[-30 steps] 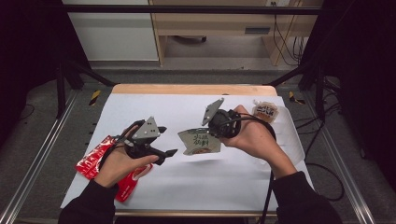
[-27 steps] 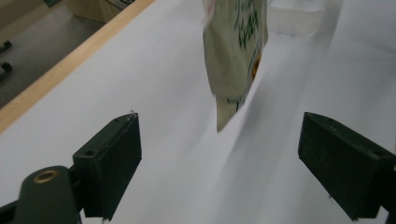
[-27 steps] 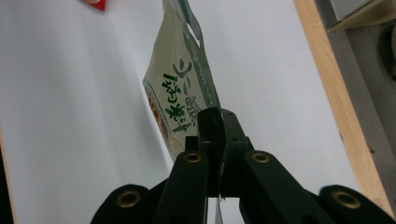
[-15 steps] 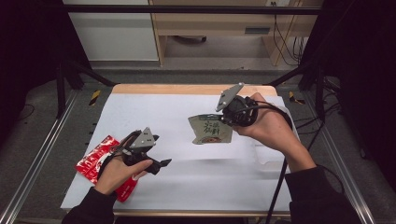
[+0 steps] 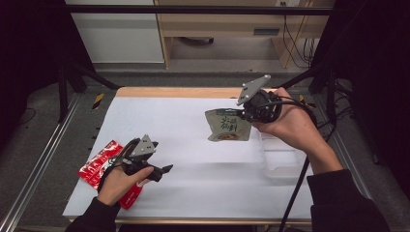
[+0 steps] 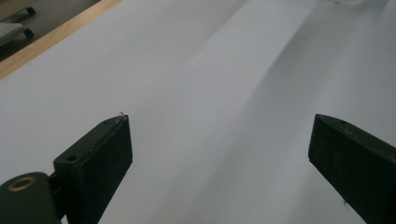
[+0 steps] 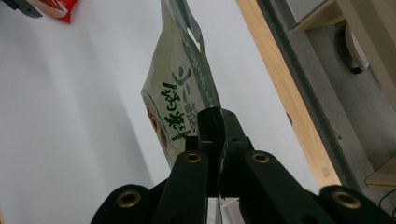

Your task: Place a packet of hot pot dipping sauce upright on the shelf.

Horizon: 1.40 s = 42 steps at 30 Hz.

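Note:
A grey-green snack pouch (image 5: pixel 228 125) with green writing hangs above the right side of the white table (image 5: pixel 193 121), and my right gripper (image 5: pixel 243 115) is shut on its upper right edge. The right gripper view has the same pouch (image 7: pixel 180 100) pinched between the closed jaws, hanging away from the camera. My left gripper (image 5: pixel 166 170) is low at the front left, open, nothing between its fingers (image 6: pixel 98 154). A red snack packet (image 5: pixel 99 164) lies flat on the table just left of and under the left hand.
A clear plastic tray (image 5: pixel 283 159) sits on the table below the right hand. The table's wooden far edge (image 5: pixel 183 92) runs along the back, with metal frame rails at both sides. A corner of the red packet (image 7: pixel 56 9) is at the top left of the right gripper view.
My right gripper has lifted the pouch up and carried it to the right and farther back. My left gripper has pulled back toward the front left, off the pouch, beside the red packet.

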Tool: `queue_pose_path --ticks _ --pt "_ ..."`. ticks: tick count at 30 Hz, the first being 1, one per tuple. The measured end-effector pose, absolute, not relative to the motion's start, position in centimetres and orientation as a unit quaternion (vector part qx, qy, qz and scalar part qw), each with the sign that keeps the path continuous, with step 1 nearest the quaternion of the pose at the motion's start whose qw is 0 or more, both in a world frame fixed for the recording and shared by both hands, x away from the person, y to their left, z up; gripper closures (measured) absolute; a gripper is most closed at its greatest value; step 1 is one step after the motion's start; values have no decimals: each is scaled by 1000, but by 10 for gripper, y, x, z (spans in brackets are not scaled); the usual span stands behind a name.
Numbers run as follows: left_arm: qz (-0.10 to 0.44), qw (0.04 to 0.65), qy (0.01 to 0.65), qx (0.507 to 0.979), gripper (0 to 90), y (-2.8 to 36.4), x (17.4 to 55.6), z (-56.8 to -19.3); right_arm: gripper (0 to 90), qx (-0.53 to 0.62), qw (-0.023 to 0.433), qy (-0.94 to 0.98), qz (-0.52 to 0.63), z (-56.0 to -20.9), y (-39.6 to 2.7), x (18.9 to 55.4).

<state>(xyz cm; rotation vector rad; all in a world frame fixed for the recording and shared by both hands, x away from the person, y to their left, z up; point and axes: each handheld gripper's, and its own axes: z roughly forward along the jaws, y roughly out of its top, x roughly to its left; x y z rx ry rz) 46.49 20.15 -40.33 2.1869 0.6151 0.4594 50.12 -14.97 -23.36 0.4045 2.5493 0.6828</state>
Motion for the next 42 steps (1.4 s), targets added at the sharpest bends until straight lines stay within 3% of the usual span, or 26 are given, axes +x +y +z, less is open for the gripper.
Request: queue_pose_path --ticks 25,42 --pt "177 395 254 865 56 205 466 -415 900 184 262 911 260 -213 -206 504" --pt "179 391 255 866 56 209 467 -417 900 210 281 901 256 -223 -251 514"
